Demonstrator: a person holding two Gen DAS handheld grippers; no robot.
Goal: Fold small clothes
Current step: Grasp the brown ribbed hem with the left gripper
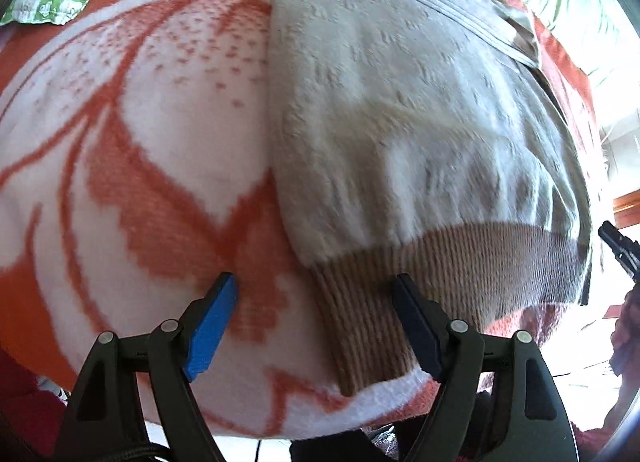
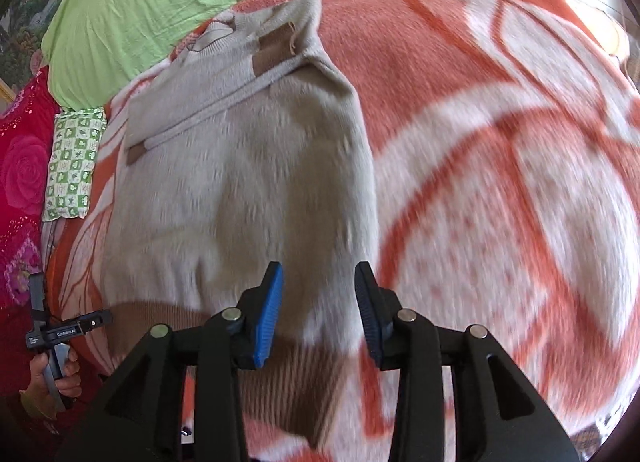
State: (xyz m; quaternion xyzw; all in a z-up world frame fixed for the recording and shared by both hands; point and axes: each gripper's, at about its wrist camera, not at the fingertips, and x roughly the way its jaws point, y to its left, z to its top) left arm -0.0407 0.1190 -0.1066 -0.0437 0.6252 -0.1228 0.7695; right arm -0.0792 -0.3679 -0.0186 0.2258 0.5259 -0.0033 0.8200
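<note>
While both tongs gape w/ nothing held, left gripper (image 1: 314, 328) & right gripper (image 2: 318, 312) hover over sweater (image 2: 240, 189) on blanket (image 2: 500, 141); no legible writing.

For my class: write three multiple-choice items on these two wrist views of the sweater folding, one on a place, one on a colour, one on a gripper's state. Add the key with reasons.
1. Where does the sweater lie?
A. on the orange-and-white blanket
B. on a wooden floor
C. in a basket

2. What colour is the sweater's ribbed hem?
A. blue
B. tan
C. black

3. How is the left gripper?
A. shut on the sweater
B. out of view
C. open

Key: A, blanket shows all round it; B, ribbing is tan; C, its fingers stand apart, holding nothing.
</note>
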